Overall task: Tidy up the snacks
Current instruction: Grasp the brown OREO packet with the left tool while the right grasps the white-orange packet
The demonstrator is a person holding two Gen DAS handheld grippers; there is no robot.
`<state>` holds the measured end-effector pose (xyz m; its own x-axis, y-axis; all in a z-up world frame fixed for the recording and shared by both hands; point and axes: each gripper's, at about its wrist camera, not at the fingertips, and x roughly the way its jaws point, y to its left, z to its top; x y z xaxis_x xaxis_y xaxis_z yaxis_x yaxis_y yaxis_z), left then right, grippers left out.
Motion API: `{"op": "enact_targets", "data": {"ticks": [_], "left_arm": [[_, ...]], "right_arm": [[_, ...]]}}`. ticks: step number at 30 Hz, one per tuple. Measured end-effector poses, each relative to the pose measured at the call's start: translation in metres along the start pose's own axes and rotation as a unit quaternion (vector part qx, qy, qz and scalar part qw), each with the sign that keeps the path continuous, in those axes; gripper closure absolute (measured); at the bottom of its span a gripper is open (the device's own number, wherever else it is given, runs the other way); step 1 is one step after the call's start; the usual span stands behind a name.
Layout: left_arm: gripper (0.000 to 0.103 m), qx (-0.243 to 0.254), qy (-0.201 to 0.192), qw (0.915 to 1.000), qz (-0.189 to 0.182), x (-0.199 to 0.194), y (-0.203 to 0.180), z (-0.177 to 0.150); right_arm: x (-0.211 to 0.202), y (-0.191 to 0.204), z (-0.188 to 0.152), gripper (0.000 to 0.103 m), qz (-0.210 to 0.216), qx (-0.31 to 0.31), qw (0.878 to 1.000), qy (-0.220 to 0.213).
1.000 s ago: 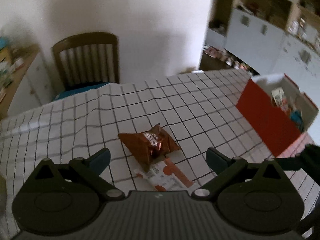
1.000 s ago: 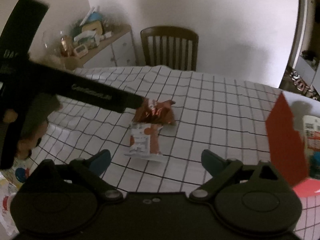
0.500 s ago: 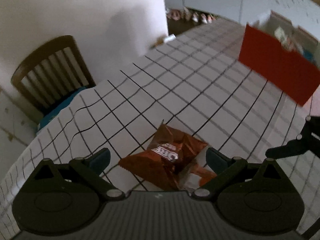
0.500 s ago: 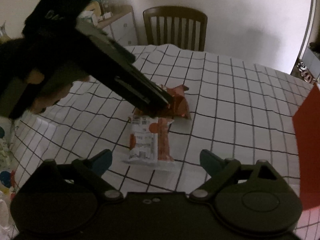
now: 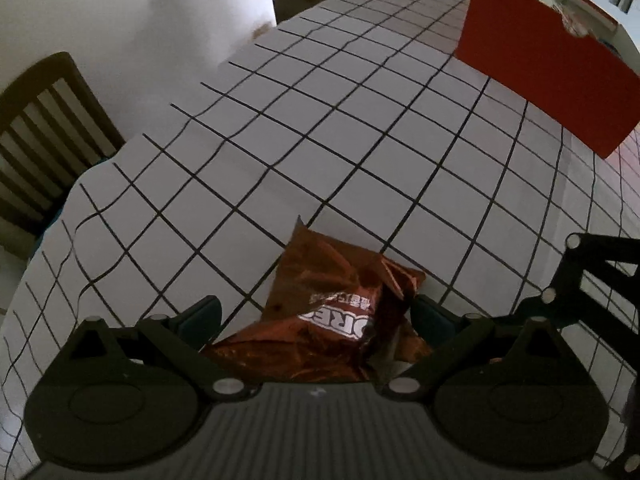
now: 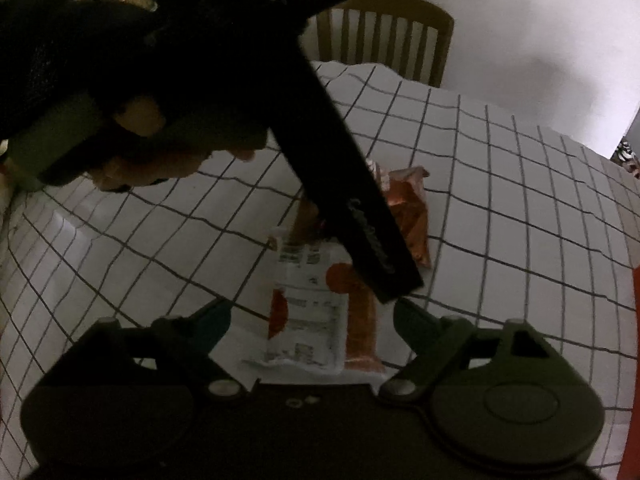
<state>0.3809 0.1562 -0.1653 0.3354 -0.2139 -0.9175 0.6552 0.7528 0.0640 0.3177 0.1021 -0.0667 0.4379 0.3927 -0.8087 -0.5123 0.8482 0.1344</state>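
A crumpled brown Oreo bag point(image 5: 340, 312) lies on the checked tablecloth point(image 5: 320, 140). My left gripper point(image 5: 314, 314) is low over it, open, with one finger on each side of the bag. A flat white and orange packet point(image 6: 308, 320) lies next to the brown bag point(image 6: 408, 216), its far end under the bag. My right gripper point(image 6: 312, 314) straddles the packet's near end; its jaws are closing, and a gap still shows between each pad and the packet. In the right wrist view the left gripper's black body point(image 6: 340, 200) crosses over both snacks and hides part of them.
A red open-topped box point(image 5: 540, 80) with snacks inside stands at the table's far right, and its edge point(image 6: 636, 360) shows in the right wrist view. A wooden chair point(image 6: 384, 36) stands at the far side. A person's hand point(image 6: 140, 120) holds the left gripper.
Both grippers have come down and closer to the snacks. The left one rolled and now straddles the brown bag. The right one's jaws have narrowed around the white packet.
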Motion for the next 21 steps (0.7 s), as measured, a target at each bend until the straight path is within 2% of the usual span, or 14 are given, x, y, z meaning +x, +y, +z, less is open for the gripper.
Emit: {"op": "enact_targets", "data": {"ticks": [5, 7, 8, 10, 15, 21], "left_arm": [[0.008, -0.003, 0.003, 0.9999, -0.015, 0.002, 0.003, -0.003], [0.026, -0.012, 0.003, 0.9995, -0.030, 0.001, 0.005, -0.003], [0.029, -0.017, 0.002, 0.9992, -0.036, 0.000, 0.005, -0.003], [0.037, -0.020, -0.001, 0.9991, -0.037, -0.001, 0.002, -0.003], [0.050, -0.066, -0.009, 0.9968, -0.046, -0.007, 0.003, -0.007], [0.050, -0.114, -0.016, 0.9927, -0.036, -0.013, -0.002, -0.016]], "right_arm": [[0.010, 0.003, 0.000, 0.030, -0.009, 0.000, 1.000, 0.011], [0.011, 0.003, -0.001, 0.038, -0.014, 0.001, 1.000, 0.012], [0.011, 0.004, -0.001, 0.040, -0.017, 0.001, 1.000, 0.010], [0.010, 0.004, -0.002, 0.052, -0.027, 0.001, 1.000, 0.009], [0.005, 0.002, -0.006, 0.056, -0.026, 0.006, 1.000, 0.014], [-0.015, -0.001, -0.023, 0.056, -0.022, 0.015, 1.000, 0.016]]}}
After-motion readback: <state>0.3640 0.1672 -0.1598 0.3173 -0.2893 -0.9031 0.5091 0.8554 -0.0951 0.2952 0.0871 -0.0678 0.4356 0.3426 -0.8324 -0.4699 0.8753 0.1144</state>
